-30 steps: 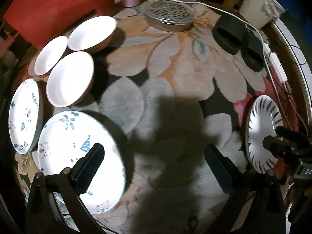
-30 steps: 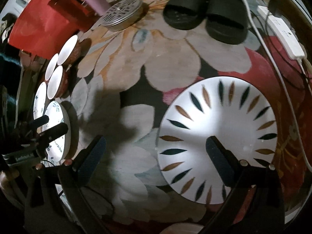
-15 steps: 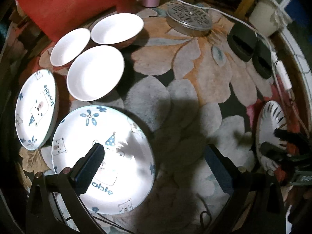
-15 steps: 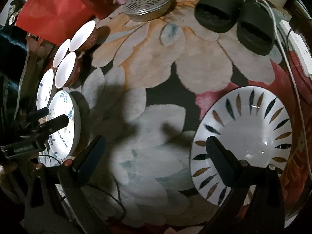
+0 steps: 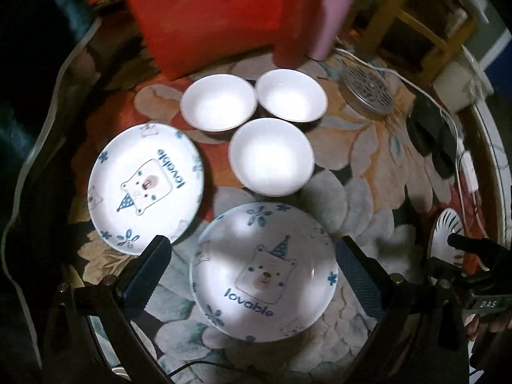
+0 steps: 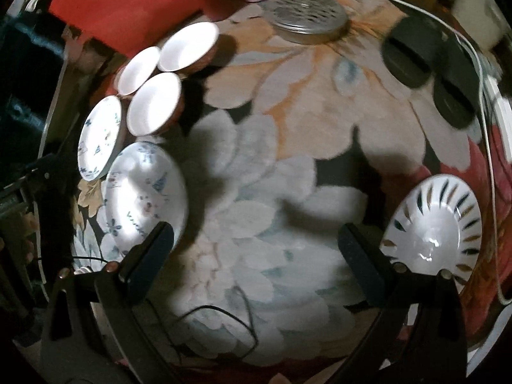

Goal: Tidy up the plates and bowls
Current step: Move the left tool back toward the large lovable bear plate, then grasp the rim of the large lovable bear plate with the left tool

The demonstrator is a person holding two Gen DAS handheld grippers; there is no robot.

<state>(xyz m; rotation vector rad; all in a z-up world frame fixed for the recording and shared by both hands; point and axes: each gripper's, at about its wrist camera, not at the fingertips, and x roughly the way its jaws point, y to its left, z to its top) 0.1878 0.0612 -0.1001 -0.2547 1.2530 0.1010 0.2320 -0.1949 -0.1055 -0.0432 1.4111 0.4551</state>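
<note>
1. Plainly, nothing was in my grasp: my left gripper [image 5: 252, 272] hung with its fingers spread wide over the near bear plate [image 5: 264, 283], and my right gripper [image 6: 254, 249] was just as wide apart over bare floral rug [image 6: 288, 147], gripping nothing.

2. The dishes lay in two groups. To the left sat the near bear plate, a second bear plate [image 5: 145, 184] just beside it, and three white bowls [image 5: 271, 156] clustered beyond them. The leaf-patterned plate [image 6: 432, 233] lay well apart, just outside my right gripper's right finger.

3. I judged the organizing barely begun, since no plate was stacked and no bowl nested.

4. The first risk was the grip itself. These plates lay flat on soft pile, so a finger had to get under a rim; if it pressed down on the rim instead, the plate might tip or skid.

5. The second risk was crowding. The two bear plates and the nearest bowl sat close, and whether their rims touched I could not tell through the fisheye. Lifting one carelessly might knock its neighbour.

6. The third risk was the thin black cable [image 6: 224, 316] trailing on the rug below my right gripper, which might snag a finger on a low sweep.

7. Dim, uneven light and motion blur made rim edges hard to judge.
</note>
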